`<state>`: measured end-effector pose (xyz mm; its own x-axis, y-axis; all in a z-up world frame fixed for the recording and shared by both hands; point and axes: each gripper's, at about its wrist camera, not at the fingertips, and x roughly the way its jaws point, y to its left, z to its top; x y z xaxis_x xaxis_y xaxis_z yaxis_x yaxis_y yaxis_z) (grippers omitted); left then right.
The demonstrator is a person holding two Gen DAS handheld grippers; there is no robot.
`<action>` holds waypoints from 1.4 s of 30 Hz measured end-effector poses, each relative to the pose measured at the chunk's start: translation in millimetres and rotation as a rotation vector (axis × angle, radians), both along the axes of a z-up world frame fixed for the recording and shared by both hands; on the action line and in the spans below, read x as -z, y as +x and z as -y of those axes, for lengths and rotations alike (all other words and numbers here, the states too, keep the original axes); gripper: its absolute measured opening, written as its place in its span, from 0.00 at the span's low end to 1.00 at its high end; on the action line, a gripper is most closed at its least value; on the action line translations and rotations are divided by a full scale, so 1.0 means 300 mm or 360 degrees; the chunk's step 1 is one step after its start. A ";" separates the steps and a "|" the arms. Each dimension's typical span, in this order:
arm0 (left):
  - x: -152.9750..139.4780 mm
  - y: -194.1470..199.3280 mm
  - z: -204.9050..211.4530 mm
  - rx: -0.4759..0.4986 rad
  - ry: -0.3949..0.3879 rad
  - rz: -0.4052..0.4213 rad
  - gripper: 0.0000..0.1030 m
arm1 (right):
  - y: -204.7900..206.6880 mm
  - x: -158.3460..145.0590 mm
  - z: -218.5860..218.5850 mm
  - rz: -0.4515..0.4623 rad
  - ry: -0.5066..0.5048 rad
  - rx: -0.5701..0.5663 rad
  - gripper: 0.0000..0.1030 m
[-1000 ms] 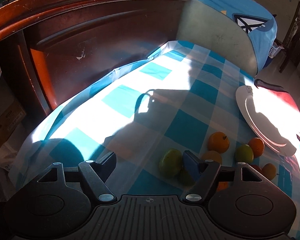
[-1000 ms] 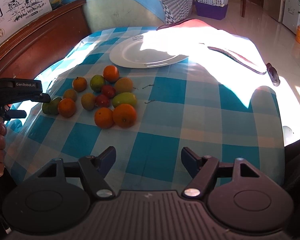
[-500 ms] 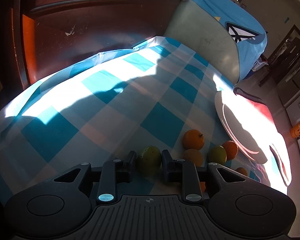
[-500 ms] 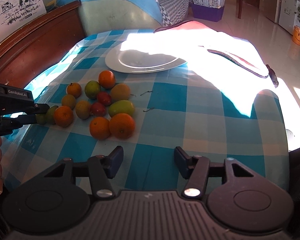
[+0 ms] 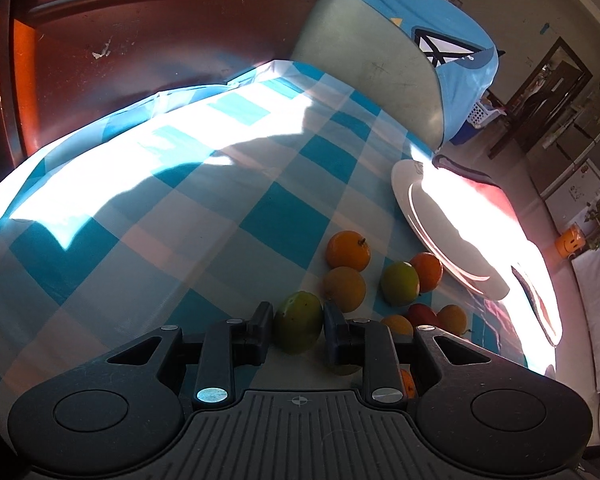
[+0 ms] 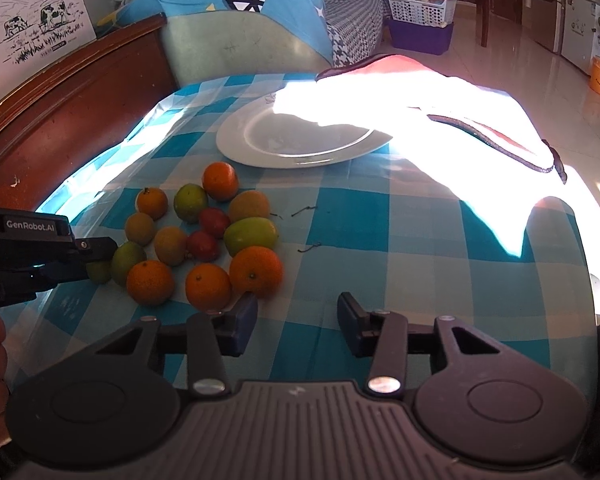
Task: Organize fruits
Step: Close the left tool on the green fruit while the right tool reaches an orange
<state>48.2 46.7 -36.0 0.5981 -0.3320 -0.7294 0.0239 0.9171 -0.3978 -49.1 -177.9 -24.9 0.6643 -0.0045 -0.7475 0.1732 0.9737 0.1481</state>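
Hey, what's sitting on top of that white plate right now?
No fruit shows on the white plate. Only shade and a sunlit glare patch fall across it. The far right rim meets the bright cloth, and glare hides whether anything overlaps there.

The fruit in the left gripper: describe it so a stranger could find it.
On the checked tablecloth, near the white plate, lies a cluster of fruit. At its left edge, the left gripper is shut on a green fruit, the only one clamped.
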 end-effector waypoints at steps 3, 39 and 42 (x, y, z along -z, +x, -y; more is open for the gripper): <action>0.000 0.000 0.000 0.0004 -0.0004 0.0004 0.24 | 0.002 0.001 0.004 0.0006 0.0008 0.0003 0.44; -0.041 -0.023 0.032 0.0078 0.0131 0.0138 0.23 | 0.049 -0.002 -0.004 0.0067 0.0063 -0.0022 0.29; -0.062 -0.027 0.033 0.0090 0.0105 0.0174 0.23 | 0.044 -0.015 0.008 0.0085 0.0092 -0.0004 0.29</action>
<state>40.1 36.7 -17.3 0.6567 -0.3212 -0.6823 0.1163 0.9371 -0.3292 -36.0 -180.4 -20.4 0.7030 0.0394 -0.7101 0.1612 0.9636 0.2131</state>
